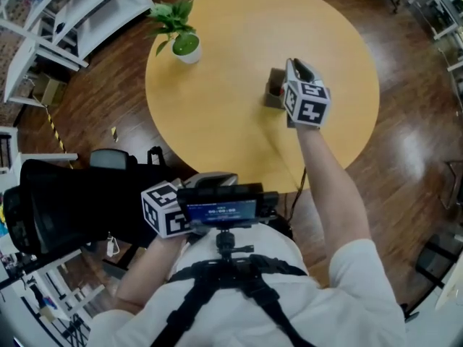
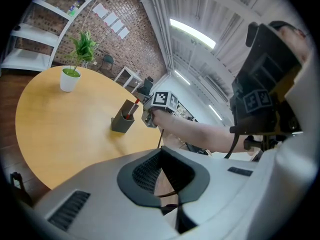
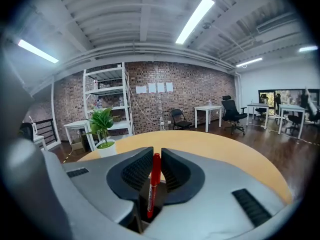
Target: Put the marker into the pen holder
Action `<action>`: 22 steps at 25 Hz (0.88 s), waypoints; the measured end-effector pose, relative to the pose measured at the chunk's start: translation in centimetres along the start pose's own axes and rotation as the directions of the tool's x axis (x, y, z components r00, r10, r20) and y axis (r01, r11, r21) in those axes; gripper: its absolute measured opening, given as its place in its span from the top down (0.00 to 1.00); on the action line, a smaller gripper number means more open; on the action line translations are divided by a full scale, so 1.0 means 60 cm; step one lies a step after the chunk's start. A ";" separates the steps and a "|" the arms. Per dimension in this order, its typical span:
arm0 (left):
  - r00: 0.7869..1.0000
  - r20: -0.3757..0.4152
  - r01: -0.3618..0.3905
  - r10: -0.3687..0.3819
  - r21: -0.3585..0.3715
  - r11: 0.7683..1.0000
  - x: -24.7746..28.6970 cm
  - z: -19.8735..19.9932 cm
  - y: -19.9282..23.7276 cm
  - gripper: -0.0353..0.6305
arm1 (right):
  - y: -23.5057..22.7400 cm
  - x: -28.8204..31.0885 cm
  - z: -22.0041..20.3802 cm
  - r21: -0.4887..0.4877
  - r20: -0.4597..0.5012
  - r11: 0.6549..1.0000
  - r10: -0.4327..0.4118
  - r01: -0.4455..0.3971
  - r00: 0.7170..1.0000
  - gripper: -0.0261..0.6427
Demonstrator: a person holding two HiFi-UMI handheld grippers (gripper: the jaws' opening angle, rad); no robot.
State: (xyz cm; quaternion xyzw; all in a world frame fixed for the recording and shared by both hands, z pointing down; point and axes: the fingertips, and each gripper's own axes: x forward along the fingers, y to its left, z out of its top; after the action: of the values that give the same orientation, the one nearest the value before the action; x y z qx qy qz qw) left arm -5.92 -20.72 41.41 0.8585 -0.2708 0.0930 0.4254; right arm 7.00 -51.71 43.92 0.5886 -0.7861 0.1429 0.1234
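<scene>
A red marker (image 3: 152, 181) stands upright between the pads of my right gripper (image 3: 156, 156), which is shut on it. In the left gripper view the marker (image 2: 132, 109) slants down from the right gripper (image 2: 146, 113) into the mouth of the grey pen holder (image 2: 121, 122). From the head view the holder (image 1: 272, 98) sits on the round yellow table (image 1: 231, 35), right of centre, with the right gripper (image 1: 293, 78) directly beside it. My left gripper (image 1: 166, 207) hangs low by the person's waist, off the table, its jaws (image 2: 161, 154) closed with nothing in them.
A potted plant (image 1: 184, 42) stands at the table's far left edge. A black office chair (image 1: 72, 208) is on the floor to the left of the person. White shelving (image 1: 65, 13) fills the far left corner.
</scene>
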 end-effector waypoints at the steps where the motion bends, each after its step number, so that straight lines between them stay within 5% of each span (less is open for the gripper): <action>1: 1.000 0.003 -0.003 0.003 -0.002 1.000 -0.005 -0.001 0.003 0.96 | 0.004 0.000 -0.012 0.004 -0.009 1.000 -0.010 0.010 1.000 0.89; 9: 1.000 -0.010 0.020 -0.020 0.002 1.000 0.000 0.000 0.003 0.96 | 0.021 -0.004 -0.114 0.037 -0.172 0.999 0.019 -0.013 0.985 0.88; 13: 0.999 -0.021 0.045 -0.045 0.015 0.999 0.010 0.002 0.000 0.96 | 0.015 -0.027 -0.096 0.051 -0.140 0.999 0.023 -0.016 0.990 0.77; 22: 0.991 -0.034 0.128 -0.126 0.058 0.990 0.032 0.017 -0.013 0.96 | 0.039 -0.183 -0.073 0.049 -0.061 0.997 0.062 -0.060 0.996 0.76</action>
State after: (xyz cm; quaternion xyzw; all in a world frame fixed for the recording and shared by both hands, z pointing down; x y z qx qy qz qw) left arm -3.96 -21.87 41.02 0.8848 -0.2064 0.0869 0.4087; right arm 7.92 -39.68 43.83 0.5623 -0.7959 0.1832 0.1295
